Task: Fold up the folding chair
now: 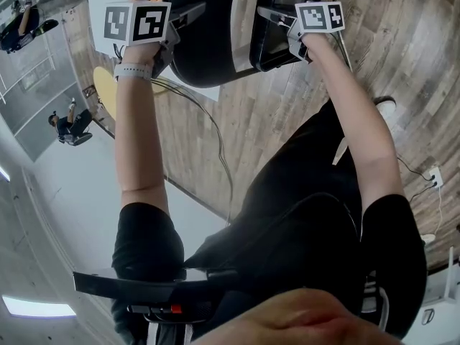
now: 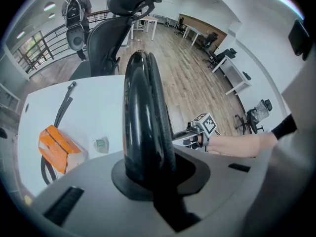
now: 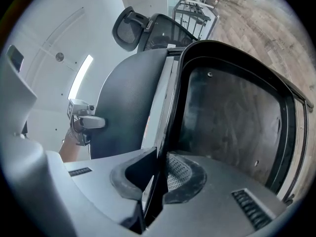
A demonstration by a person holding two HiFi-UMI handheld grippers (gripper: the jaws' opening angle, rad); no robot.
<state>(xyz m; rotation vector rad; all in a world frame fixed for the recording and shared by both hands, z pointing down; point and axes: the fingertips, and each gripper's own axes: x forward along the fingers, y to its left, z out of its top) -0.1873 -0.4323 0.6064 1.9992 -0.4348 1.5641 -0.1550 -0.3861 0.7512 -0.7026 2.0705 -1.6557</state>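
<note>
The black folding chair [image 1: 208, 42] stands on edge at the top of the head view, its back and seat close together. My left gripper [image 1: 172, 27] is shut on the glossy black backrest rim [image 2: 143, 112], which rises between its jaws in the left gripper view. My right gripper [image 1: 277, 16] is shut on the thin edge of the seat panel [image 3: 232, 117]; the seat's dark underside fills the right gripper view. From each gripper view I see the other gripper across the chair: the right gripper [image 2: 202, 130], the left gripper [image 3: 81, 120].
A white table [image 2: 84, 107] behind the chair carries an orange pack [image 2: 59, 149] and a black strap. A black office chair [image 2: 106, 38] stands beyond it, and a person with a backpack [image 2: 76, 14] by a railing. A cable [image 1: 208, 128] runs over the wood floor.
</note>
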